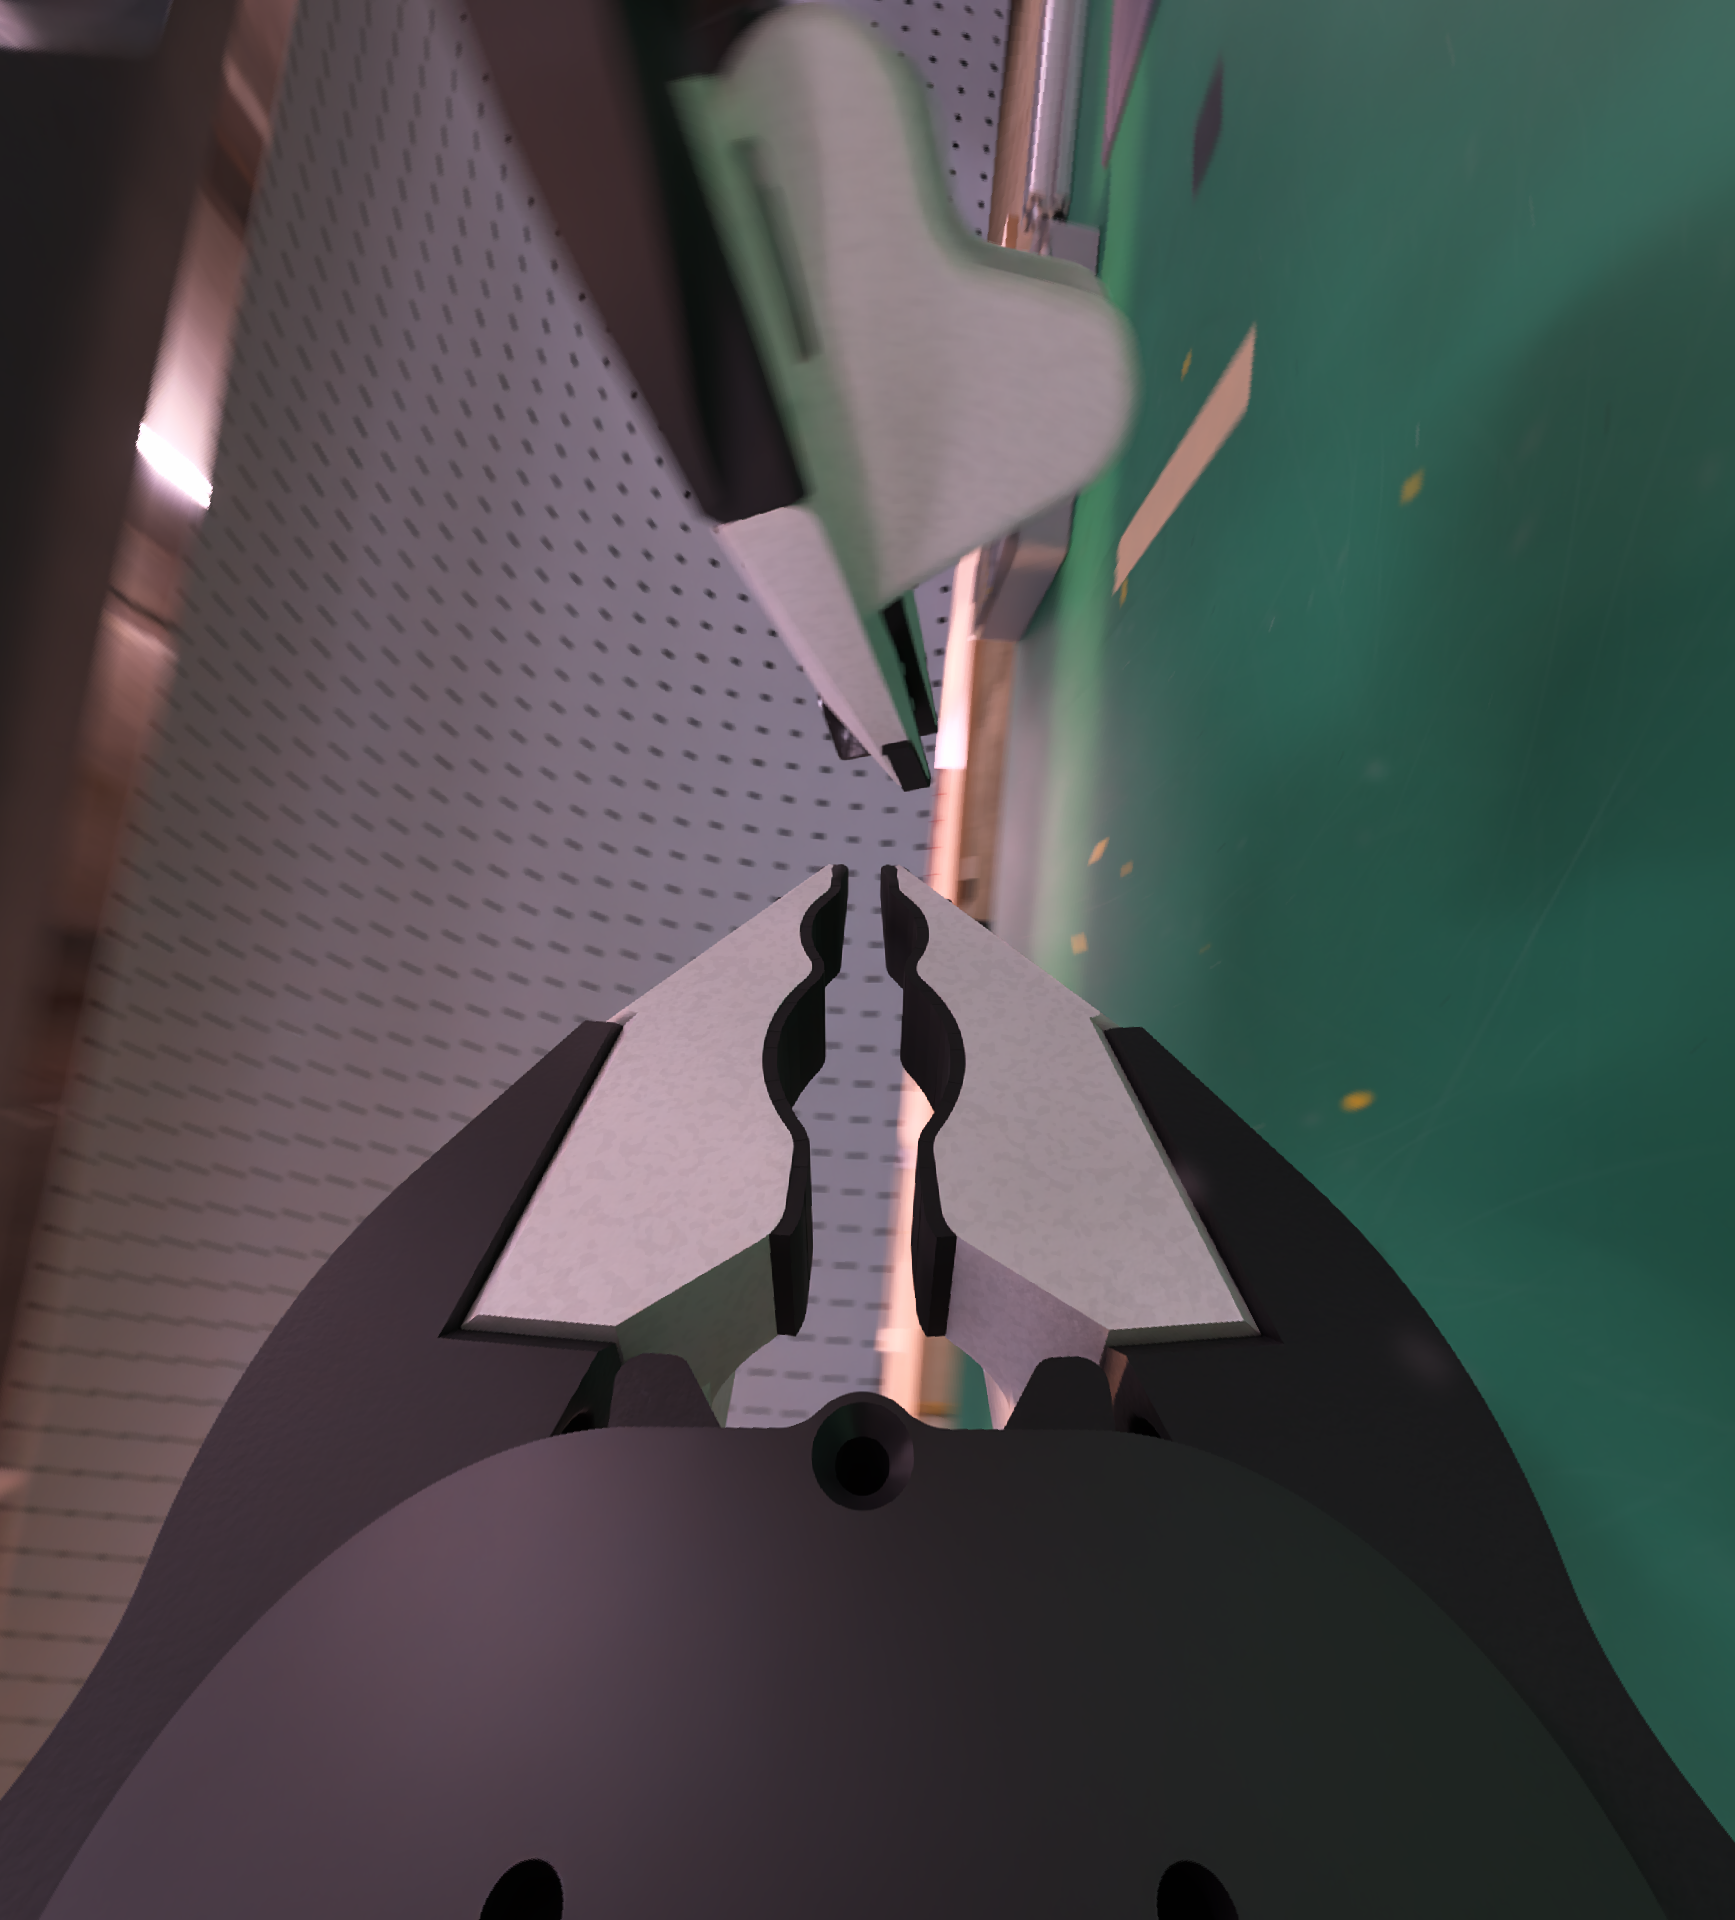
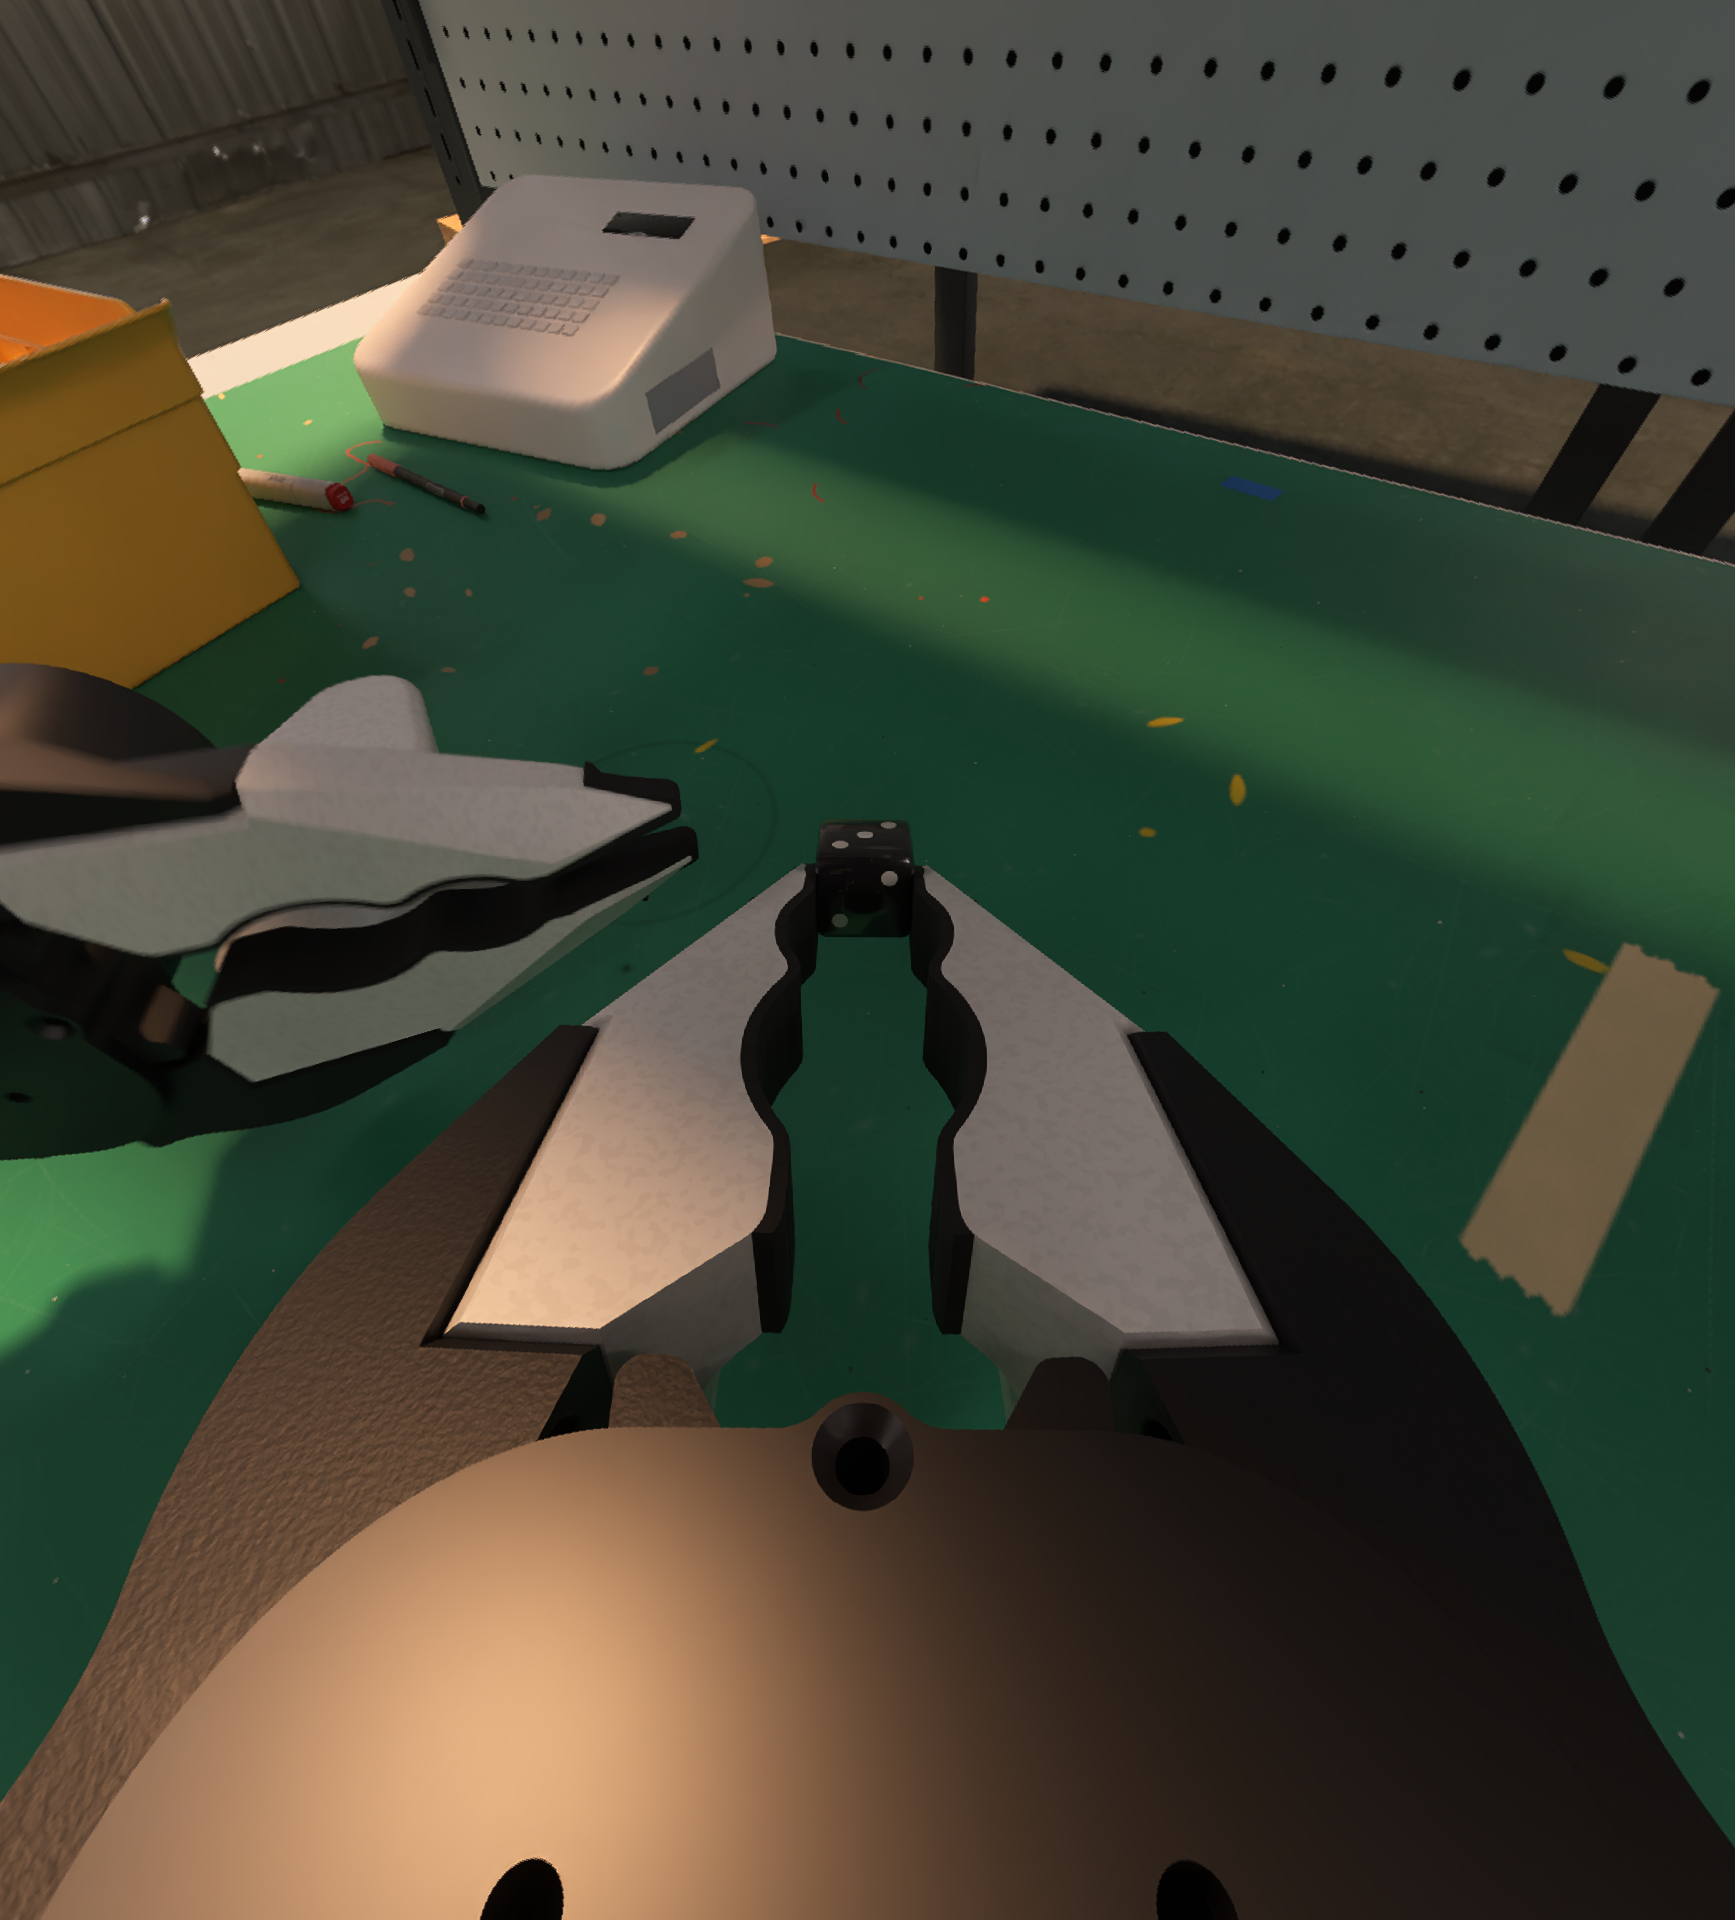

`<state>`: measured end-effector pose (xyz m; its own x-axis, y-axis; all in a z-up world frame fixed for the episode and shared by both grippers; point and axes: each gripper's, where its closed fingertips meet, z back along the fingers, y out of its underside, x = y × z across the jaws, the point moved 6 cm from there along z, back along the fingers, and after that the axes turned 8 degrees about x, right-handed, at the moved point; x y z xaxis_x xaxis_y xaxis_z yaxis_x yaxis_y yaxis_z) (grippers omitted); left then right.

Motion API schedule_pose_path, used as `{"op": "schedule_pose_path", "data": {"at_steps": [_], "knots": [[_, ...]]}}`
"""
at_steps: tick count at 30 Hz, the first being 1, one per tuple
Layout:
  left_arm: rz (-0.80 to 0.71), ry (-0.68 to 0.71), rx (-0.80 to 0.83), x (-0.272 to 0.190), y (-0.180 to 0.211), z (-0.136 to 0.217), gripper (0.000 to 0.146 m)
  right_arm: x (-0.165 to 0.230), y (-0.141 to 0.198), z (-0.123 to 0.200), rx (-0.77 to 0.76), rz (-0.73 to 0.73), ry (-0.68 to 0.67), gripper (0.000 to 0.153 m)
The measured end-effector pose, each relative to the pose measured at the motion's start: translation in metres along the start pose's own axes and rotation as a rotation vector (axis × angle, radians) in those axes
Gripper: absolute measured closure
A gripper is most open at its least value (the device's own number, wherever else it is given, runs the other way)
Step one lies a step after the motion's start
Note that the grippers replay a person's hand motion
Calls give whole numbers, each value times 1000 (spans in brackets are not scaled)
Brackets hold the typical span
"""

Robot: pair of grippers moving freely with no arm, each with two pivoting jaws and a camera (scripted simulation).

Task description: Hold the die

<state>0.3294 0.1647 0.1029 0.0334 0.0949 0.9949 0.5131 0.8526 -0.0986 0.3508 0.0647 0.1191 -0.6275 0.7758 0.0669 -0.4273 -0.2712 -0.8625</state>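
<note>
A black die with white pips (image 2: 863, 883) sits between the fingertips of my right gripper (image 2: 863, 871), which is shut on it over the green mat (image 2: 1206, 665). I cannot tell whether the die touches the mat. My left gripper (image 1: 863, 873) is shut with only a thin slit between its jaws and holds nothing. In the right wrist view the left gripper (image 2: 681, 826) lies on its side, just left of the die and apart from it. The left wrist view is rolled sideways and shows the right gripper (image 1: 904, 764) ahead, blurred.
A white machine with a keypad (image 2: 572, 312) stands at the back of the mat. A yellow box (image 2: 63, 499) is at the left, with a marker (image 2: 297, 488) and a pen (image 2: 427, 483) beside it. A tan tape strip (image 2: 1590, 1132) lies at the right. A pegboard (image 2: 1258, 156) stands behind.
</note>
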Motion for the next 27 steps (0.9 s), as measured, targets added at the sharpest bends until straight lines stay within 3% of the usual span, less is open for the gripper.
{"op": "schedule_pose_path", "data": {"at_steps": [3,6,9,10,12,15,18,20,22,23,25,27], "knots": [[435,171,12,4,2,5,139,1,1,0,-4,0,-2,136],[1085,451,11,10,8,12,132,1,1,1,-10,-12,-4,136],[1715,687,-142,19,15,13,125,4,1,0,-8,5,0,136],[1833,741,-175,19,18,11,125,6,1,0,-7,11,-1,136],[1883,797,-182,15,20,6,126,7,0,0,-4,19,-2,136],[1758,797,-156,11,13,3,131,9,1,0,-1,26,-3,136],[1443,659,-79,11,9,3,140,10,1,0,-1,26,1,136],[986,444,-7,9,3,4,141,9,1,0,-1,18,-4,136],[304,122,62,1,-4,4,141,7,0,0,0,13,-2,136],[43,-17,82,-4,-6,4,141,6,1,0,2,7,-2,136],[-169,-145,37,-10,-3,0,141,3,2,1,2,-2,-4,136],[-86,-70,4,-6,0,0,140,2,3,1,1,-2,-6,136]]}}
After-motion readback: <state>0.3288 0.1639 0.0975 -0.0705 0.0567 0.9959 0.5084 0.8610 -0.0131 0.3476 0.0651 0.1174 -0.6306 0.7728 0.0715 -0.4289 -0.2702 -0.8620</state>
